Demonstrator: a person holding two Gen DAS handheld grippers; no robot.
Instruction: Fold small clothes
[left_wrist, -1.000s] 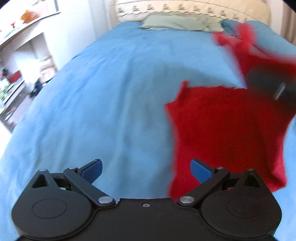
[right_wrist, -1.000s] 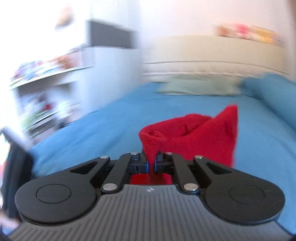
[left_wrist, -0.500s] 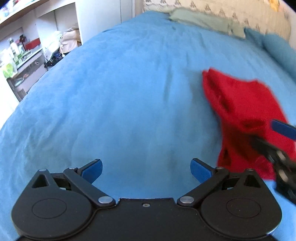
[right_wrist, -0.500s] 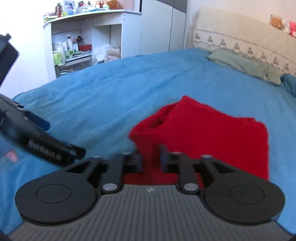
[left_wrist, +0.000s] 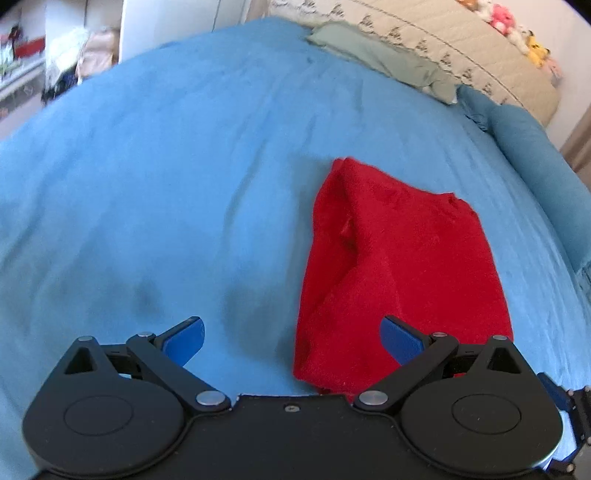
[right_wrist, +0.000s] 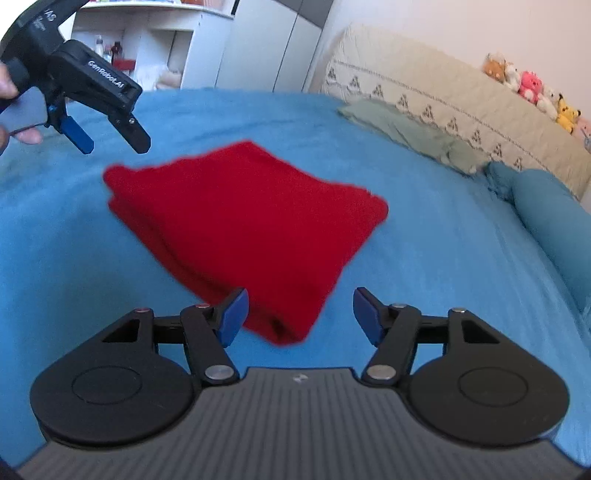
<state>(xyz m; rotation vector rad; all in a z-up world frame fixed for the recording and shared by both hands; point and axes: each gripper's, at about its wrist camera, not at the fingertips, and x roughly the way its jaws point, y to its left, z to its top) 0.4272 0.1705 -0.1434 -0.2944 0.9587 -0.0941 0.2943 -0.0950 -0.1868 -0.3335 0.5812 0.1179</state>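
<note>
A small red garment (left_wrist: 399, 266) lies folded into a rough rectangle on the blue bedspread (left_wrist: 166, 166). It also shows in the right wrist view (right_wrist: 251, 225). My left gripper (left_wrist: 291, 338) is open and empty, just above the garment's near left corner. It shows in the right wrist view (right_wrist: 110, 138) hovering beyond the garment's far left corner. My right gripper (right_wrist: 299, 314) is open and empty, with the garment's near corner between its fingertips.
A green pillow (left_wrist: 380, 59) and a blue bolster (left_wrist: 532, 155) lie at the bed's head against a beige headboard (right_wrist: 443, 96) topped with plush toys (right_wrist: 532, 92). White shelves and a wardrobe (right_wrist: 192, 40) stand to the left of the bed.
My right gripper has opened and let go of the red garment, which now lies folded flat on the bed. My left gripper has stayed open and moved closer to the garment.
</note>
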